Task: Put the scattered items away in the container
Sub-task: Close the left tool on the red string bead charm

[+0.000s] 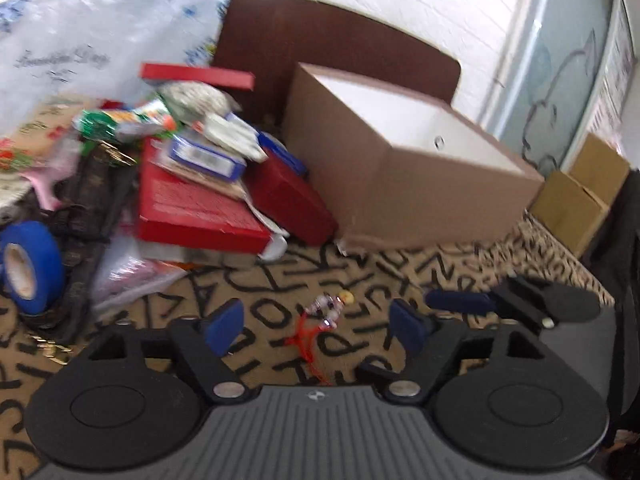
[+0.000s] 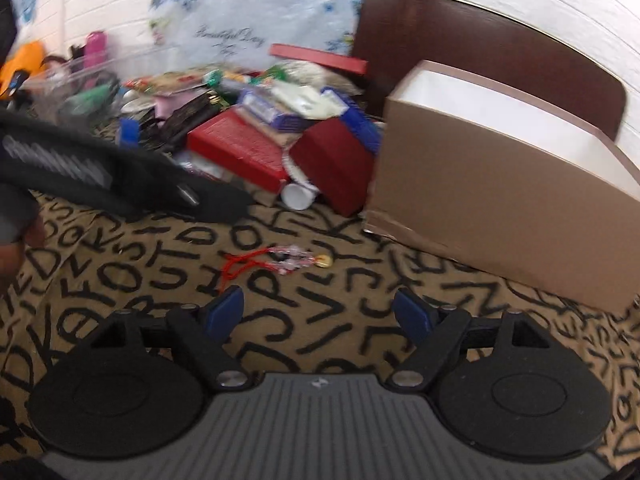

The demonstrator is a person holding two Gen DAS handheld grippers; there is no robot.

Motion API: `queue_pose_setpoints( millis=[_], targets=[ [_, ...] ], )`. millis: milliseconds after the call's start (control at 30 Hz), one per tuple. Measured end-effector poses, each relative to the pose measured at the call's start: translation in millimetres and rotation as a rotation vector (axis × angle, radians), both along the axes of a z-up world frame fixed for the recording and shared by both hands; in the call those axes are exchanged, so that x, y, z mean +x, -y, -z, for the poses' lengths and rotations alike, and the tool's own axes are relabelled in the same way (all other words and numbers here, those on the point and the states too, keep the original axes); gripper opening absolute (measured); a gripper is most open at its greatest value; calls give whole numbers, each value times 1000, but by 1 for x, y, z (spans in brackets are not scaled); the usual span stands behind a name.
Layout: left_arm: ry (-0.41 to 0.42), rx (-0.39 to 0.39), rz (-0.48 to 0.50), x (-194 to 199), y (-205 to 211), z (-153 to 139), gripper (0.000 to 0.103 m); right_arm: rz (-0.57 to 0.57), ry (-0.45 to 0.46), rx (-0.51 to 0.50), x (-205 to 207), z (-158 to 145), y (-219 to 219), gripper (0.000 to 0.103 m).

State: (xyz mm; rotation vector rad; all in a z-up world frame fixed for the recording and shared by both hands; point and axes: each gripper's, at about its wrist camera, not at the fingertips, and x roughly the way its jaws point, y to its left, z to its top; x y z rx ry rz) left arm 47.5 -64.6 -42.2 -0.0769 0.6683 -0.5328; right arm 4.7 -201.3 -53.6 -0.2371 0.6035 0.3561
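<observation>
A brown cardboard box (image 1: pixel 404 168) with a white inside stands open at the back right; it also shows in the right wrist view (image 2: pixel 500 200). A beaded charm with a red cord (image 1: pixel 326 314) lies on the letter-patterned cloth, between and just ahead of my open left gripper (image 1: pixel 320 326). In the right wrist view the charm (image 2: pixel 280 262) lies ahead and left of my open, empty right gripper (image 2: pixel 320 312). A pile of items lies left of the box: a flat red box (image 1: pixel 192 212), a dark red case (image 1: pixel 292 198), a blue tape roll (image 1: pixel 28 266).
The right gripper's fingers (image 1: pixel 460 302) show at the right in the left wrist view. The left gripper's body (image 2: pixel 100 172) crosses the left of the right wrist view. Small cardboard boxes (image 1: pixel 580 188) stand at far right. A dark headboard (image 1: pixel 320 36) and white wall lie behind.
</observation>
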Motion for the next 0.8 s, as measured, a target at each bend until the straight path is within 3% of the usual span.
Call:
queue_pose_setpoints(
  millis=[267,367,467,700,800],
  targets=[
    [-120,-2,31,23,9,23,51,-104,3,-10,17,7,-6,73],
    [-119,-1,28,24,9,26,42,-125,-9,10,25,10,-5,71],
    [-137,-15,31,28,8,28,23,-150,-25,38,35,14,-6,67],
    [-130,-16,17,31,5,29,20,-179,-55,73,46,19,-8,63],
    [-132,-28,24,31,6,29,29,-191,-49,65,43,18,-12,50]
  ],
)
